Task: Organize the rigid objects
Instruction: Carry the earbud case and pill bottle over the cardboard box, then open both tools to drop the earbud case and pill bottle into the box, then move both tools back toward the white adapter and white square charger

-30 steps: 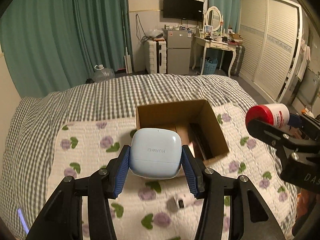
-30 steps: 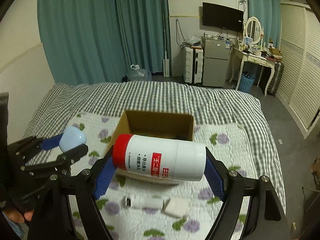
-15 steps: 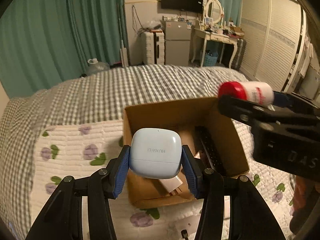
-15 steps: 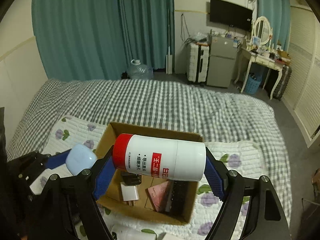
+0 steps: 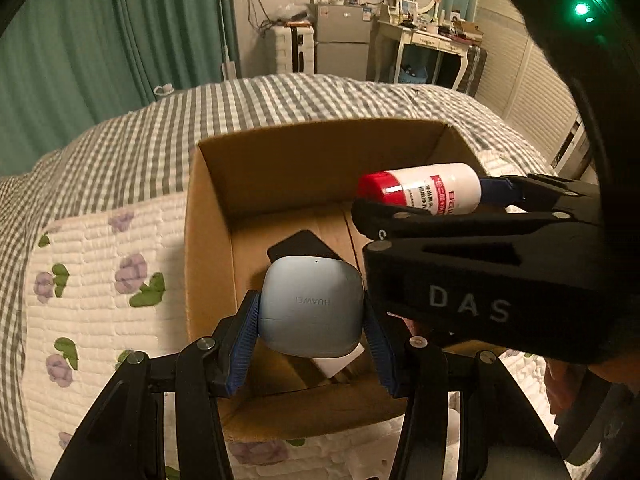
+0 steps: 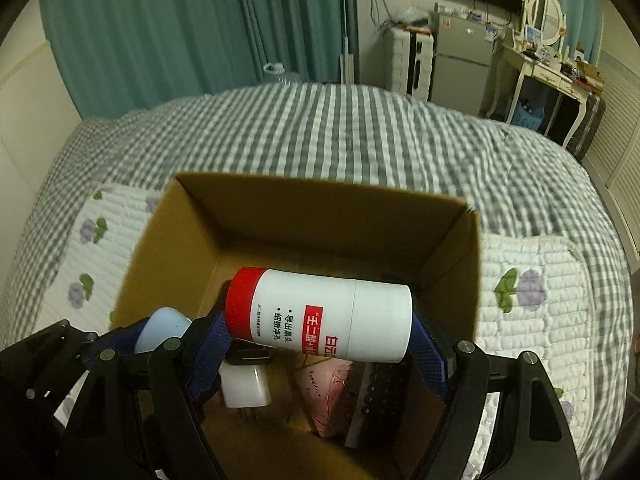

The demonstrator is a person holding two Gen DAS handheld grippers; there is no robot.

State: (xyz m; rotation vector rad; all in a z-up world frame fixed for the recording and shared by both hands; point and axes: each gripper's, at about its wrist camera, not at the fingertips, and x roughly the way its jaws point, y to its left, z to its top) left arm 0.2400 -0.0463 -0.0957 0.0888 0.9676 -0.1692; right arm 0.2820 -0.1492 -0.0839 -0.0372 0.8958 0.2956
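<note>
Our jaws were both loaded: the left gripper (image 5: 312,354) was clamped at a middling width on a pale blue earbud case (image 5: 311,309), and the right gripper (image 6: 320,354) held a white bottle with a red cap (image 6: 320,314) lying crosswise between its blue pads, stretched fairly wide.

A second earlier we had both hung above the quilt short of the cardboard box (image 6: 304,210), with the box small and ahead of us. Now we had come down and forward, and its open mouth filled both views. The earbud case sat over the near left part of the opening, the bottle over the middle, with the right gripper crossing just beside the left one.

Inside we could see a white charger plug (image 6: 245,390), a pink booklet (image 6: 324,394) and a dark remote (image 6: 380,394) on the floor of the box.

We judged the carry as good as done, and release the next step. The crowded floor could leave the bottle rolling onto the others, and our grippers were close enough to bump.
</note>
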